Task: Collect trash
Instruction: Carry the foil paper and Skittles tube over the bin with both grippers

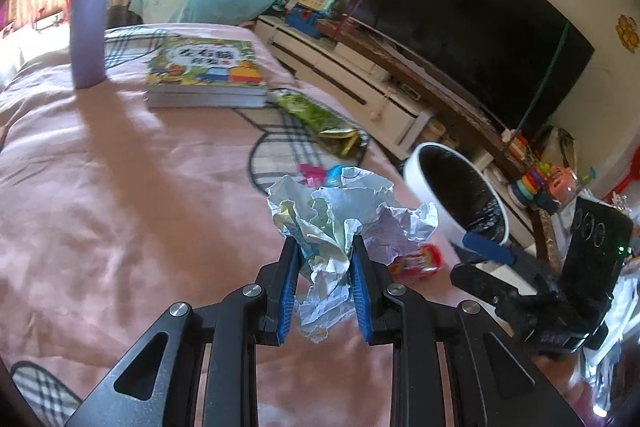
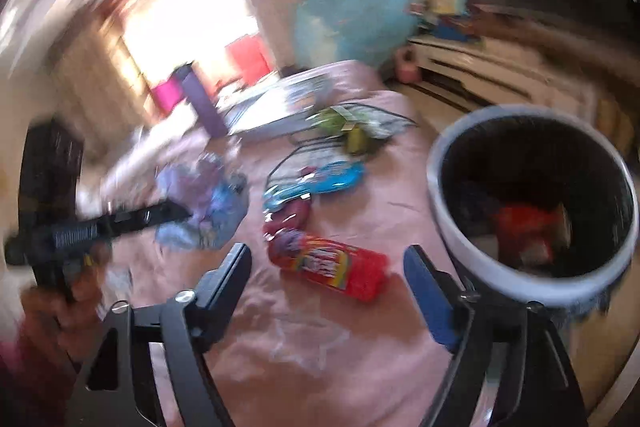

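My left gripper [image 1: 325,247] pinches a crumpled paper wad [image 1: 340,215] between its blue pads, above the pink bedspread [image 1: 120,187]. My right gripper [image 2: 328,267] has its fingers spread wide with nothing between them; a red snack wrapper [image 2: 328,261] lies on the bedspread beyond its fingertips. The white bin [image 2: 532,203] sits just right, red trash inside. Farther off lie a blue wrapper [image 2: 320,181], a green packet [image 1: 316,115] and books [image 1: 204,75].

Blurred view, right gripper [image 2: 327,281] with jaws wide apart over a pink bedspread [image 2: 280,339], red wrapper [image 2: 328,263] lying between them, white bin [image 2: 532,203] at right holding red trash, left gripper [image 2: 176,213] at left clamping crumpled paper [image 2: 208,203], blue wrapper [image 2: 320,181] beyond.
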A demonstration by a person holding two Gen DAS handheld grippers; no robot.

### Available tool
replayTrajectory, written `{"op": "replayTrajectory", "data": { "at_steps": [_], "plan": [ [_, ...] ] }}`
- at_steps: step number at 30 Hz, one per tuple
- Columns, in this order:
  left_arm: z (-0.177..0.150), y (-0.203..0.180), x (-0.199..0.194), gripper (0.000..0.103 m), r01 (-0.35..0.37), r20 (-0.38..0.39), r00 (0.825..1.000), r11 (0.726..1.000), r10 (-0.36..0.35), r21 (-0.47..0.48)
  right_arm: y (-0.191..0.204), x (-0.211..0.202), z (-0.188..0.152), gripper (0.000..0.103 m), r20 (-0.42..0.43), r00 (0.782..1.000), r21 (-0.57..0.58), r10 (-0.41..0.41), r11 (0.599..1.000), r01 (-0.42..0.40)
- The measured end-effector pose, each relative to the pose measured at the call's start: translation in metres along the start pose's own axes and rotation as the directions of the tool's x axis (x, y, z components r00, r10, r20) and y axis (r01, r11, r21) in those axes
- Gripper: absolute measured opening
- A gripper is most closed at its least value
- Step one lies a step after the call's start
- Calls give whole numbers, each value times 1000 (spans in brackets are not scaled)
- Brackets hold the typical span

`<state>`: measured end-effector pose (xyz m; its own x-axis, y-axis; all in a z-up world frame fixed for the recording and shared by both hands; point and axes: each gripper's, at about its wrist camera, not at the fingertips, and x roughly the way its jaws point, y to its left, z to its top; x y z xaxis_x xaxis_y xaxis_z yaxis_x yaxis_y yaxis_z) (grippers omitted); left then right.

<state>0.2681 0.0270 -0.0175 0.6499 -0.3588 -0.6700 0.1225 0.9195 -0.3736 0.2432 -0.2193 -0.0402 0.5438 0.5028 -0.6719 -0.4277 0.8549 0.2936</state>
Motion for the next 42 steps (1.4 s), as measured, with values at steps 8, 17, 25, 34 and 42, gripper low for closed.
{"op": "replayTrajectory", "data": {
  "at_steps": [8, 17, 25, 34, 42],
  "plan": [
    [-8, 14, -7, 24, -24, -12, 1000, 999, 23, -44, 31, 59, 1, 81, -226, 973, -396, -40, 917, -54],
    [-8, 4, 3, 24, 2, -35, 999, 1000, -3, -19, 7, 56, -3, 32, -209, 977, -233, -42, 972, -8],
    [-8, -34, 21, 24, 62, -73, 996, 997, -58, 52, -12, 9, -15, 32, -74, 997, 46, 8, 999, -5],
    [0, -76, 38, 24, 105, -97, 991, 986, -93, 129, -49, -34, -16, 32, 38, 997, 212, -66, 976, 57],
    [19, -116, 58, 24, 145, -96, 987, 972, -129, 184, -83, -54, -6, 32, 77, 990, 263, -118, 960, 94]
  ]
}}
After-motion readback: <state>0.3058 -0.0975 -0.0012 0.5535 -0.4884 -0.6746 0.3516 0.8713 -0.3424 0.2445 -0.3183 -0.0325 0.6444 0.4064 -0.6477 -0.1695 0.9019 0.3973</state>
